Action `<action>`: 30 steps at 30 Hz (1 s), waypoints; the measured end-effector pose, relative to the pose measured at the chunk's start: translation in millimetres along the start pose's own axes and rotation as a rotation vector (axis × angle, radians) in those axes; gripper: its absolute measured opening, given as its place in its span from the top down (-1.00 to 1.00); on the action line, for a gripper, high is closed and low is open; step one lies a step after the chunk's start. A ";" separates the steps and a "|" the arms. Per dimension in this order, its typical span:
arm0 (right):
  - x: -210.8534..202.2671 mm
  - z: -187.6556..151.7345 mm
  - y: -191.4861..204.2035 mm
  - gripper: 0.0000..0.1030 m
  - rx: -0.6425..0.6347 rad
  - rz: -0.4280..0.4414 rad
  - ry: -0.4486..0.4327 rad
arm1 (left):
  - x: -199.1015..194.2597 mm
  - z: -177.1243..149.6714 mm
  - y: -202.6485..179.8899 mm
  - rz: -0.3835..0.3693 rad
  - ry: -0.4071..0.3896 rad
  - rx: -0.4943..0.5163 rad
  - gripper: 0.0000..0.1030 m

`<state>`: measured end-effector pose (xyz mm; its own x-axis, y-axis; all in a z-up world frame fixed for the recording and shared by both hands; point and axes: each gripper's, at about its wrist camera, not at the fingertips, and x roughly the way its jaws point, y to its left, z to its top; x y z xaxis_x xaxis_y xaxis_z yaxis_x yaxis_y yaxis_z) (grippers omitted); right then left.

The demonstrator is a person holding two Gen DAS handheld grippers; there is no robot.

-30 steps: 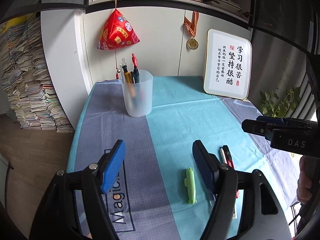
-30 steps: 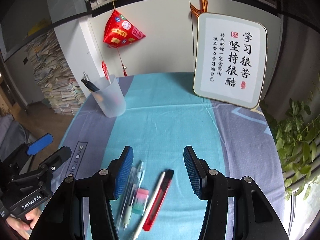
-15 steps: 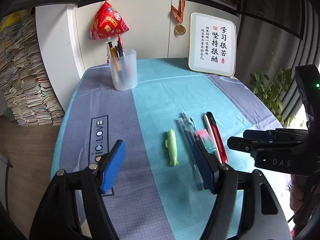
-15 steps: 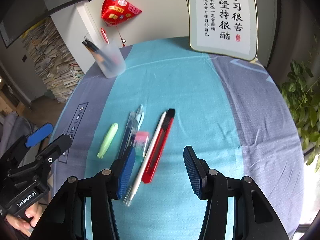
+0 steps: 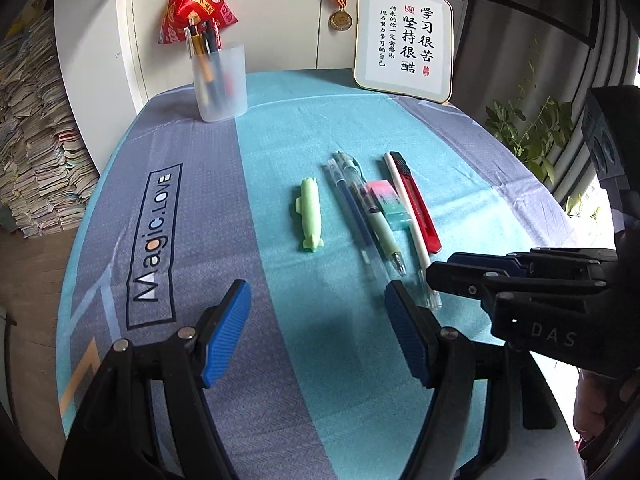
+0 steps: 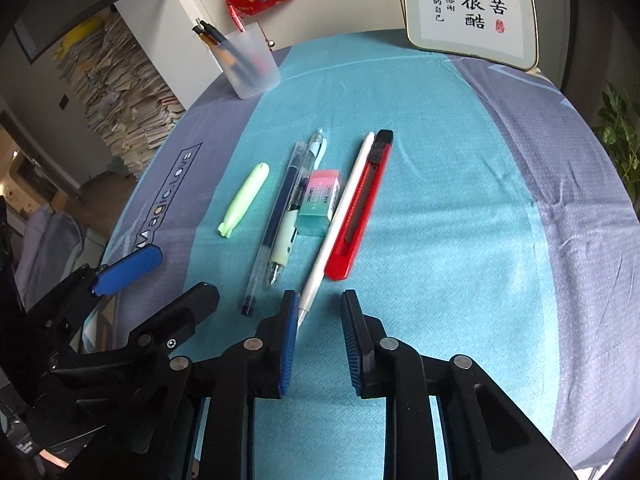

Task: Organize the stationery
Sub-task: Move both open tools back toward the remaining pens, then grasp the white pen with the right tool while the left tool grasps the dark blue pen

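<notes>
Sitting on a teal-grey tablecloth (image 5: 192, 240), stationery's lining up mid-table, paper stacks (image 5: 36, 140) piling behind. Right gripper (image 6: 318, 304) has just been closing, nothing between, near the white pen (image 6: 340, 216); left gripper (image 5: 318, 300) is gaping. Both are now lower than before.

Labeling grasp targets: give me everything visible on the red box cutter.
The box cutter is a slim, flat red plastic body with a black ridged slider and black cap at its far end; no blade shows. It lies flat on the teal strip of the tablecloth, long axis running away from the grippers, rightmost in the row of stationery. A white pen lies along its left side, seemingly touching it. Nothing grips it: the right gripper sits short of its near end, jaws just narrowed, nothing pinched.
</notes>
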<state>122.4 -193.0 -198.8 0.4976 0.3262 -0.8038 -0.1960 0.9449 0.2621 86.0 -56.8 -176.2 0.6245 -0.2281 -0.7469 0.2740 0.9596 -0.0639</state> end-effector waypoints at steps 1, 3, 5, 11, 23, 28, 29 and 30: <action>0.0 -0.9 1.7 0.54 -0.005 -0.009 -0.002 | 0.3 -1.5 -0.4 -0.003 0.004 0.001 -0.33; 0.0 -1.2 3.7 0.55 -0.001 -0.001 0.005 | 0.0 -2.9 0.1 0.000 0.003 -0.006 -0.33; 0.7 -0.9 5.0 0.55 -0.002 -0.005 0.006 | -0.3 -4.0 1.0 -0.008 0.008 -0.008 -0.33; 1.3 -2.4 11.0 0.55 -0.028 -0.034 0.009 | -4.6 -8.7 0.9 -0.012 0.010 -0.002 -0.34; 6.1 -4.6 32.9 0.70 -0.089 -0.164 0.008 | -12.3 -15.8 13.0 0.004 0.019 -0.008 -0.35; 1.7 -5.7 22.8 0.79 -0.091 -0.154 0.018 | -10.6 -14.8 10.2 -0.021 0.023 -0.001 -0.38; -0.1 -6.6 18.9 0.80 -0.084 -0.151 0.017 | -9.3 -14.2 8.1 -0.030 0.024 0.000 -0.38; -2.9 -8.5 14.8 0.81 -0.075 -0.152 0.014 | -7.5 -13.3 5.1 -0.036 0.027 0.006 -0.38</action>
<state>110.8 -180.2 -197.1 0.5143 0.1784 -0.8389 -0.1825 0.9785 0.0962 73.0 -48.0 -179.7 0.5942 -0.2579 -0.7619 0.3005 0.9498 -0.0872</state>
